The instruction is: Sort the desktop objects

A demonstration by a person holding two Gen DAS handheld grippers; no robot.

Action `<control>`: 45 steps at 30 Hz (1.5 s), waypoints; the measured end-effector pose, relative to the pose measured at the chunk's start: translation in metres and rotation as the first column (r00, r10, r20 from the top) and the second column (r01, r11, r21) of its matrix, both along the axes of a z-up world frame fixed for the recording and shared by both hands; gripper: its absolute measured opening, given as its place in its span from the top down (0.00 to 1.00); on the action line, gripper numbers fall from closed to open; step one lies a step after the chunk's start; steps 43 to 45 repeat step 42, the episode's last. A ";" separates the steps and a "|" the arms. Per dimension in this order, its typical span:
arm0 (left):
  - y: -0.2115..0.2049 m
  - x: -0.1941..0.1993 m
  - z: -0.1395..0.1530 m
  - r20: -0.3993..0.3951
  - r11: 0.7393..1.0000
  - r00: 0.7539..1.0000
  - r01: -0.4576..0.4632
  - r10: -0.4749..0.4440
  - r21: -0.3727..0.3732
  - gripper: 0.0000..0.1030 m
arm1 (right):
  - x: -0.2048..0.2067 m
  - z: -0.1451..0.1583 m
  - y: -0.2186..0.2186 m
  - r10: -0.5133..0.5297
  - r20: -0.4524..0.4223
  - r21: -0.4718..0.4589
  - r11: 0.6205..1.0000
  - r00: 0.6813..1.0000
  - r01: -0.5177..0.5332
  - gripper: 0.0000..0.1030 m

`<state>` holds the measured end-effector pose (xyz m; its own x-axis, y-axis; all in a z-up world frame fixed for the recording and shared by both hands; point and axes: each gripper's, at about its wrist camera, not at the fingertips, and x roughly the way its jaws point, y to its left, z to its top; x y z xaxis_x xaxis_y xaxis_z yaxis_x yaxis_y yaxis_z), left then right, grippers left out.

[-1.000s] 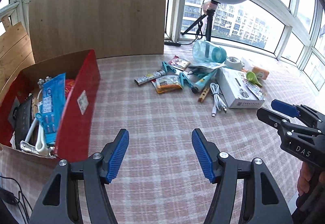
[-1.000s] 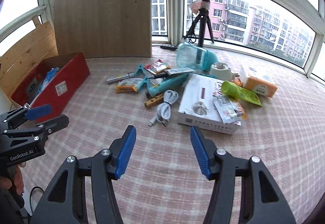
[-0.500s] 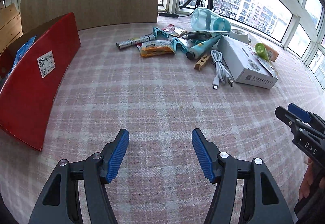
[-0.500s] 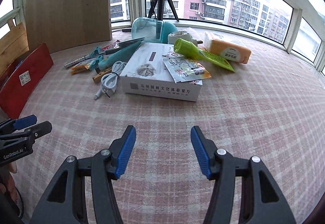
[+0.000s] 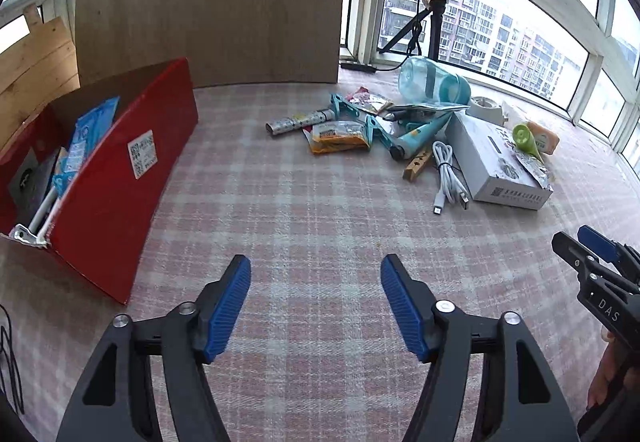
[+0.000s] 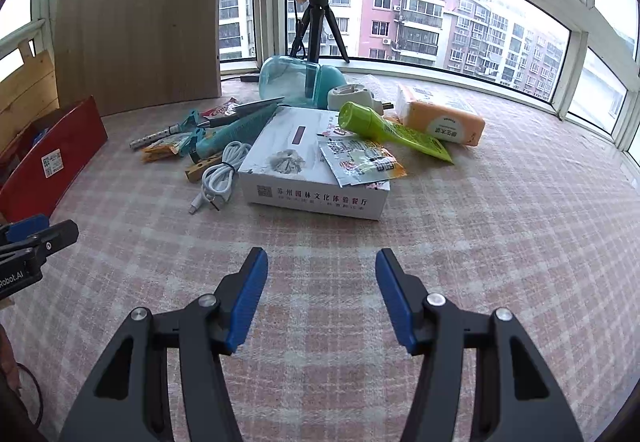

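A heap of small items lies on the checked tablecloth: a white box (image 6: 312, 169) with snack packets on it, a green tube (image 6: 384, 129), an orange tissue pack (image 6: 440, 117), a white cable (image 6: 218, 177), a wooden clip (image 5: 416, 165), an orange packet (image 5: 336, 133) and a teal bottle (image 5: 434, 81). A red cardboard box (image 5: 104, 185) at the left holds several items. My left gripper (image 5: 316, 274) hovers open and empty over bare cloth, well short of the heap. My right gripper (image 6: 322, 266) is open and empty just in front of the white box.
A wooden board (image 5: 208, 1) leans at the back. A ring light on a tripod (image 6: 316, 1) stands behind the heap by the windows. The right gripper (image 5: 600, 282) appears at the left wrist view's right edge; the left gripper (image 6: 28, 246) shows at the right wrist view's left edge.
The left gripper has swung back left, bringing the red box's inside into view again. The right gripper has drawn slightly back from the white box. Both stay open.
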<state>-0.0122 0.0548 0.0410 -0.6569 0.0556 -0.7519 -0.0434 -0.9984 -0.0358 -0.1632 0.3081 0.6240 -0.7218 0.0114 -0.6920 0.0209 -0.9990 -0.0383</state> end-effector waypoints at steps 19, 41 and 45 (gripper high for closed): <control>0.008 -0.010 -0.046 0.093 0.998 0.995 -0.034 0.038 -0.043 0.00 | -0.015 -0.035 0.001 -0.056 0.113 0.065 0.997 0.992 0.049 0.36; 0.007 -0.008 -0.053 0.091 0.997 0.993 -0.071 0.074 -0.033 0.00 | -0.021 -0.041 0.016 -0.111 0.154 -0.021 0.993 0.982 0.115 0.15; 0.008 -0.008 -0.052 0.091 0.997 0.993 -0.071 0.074 -0.034 0.00 | -0.020 -0.041 0.016 -0.111 0.154 -0.020 0.993 0.982 0.115 0.15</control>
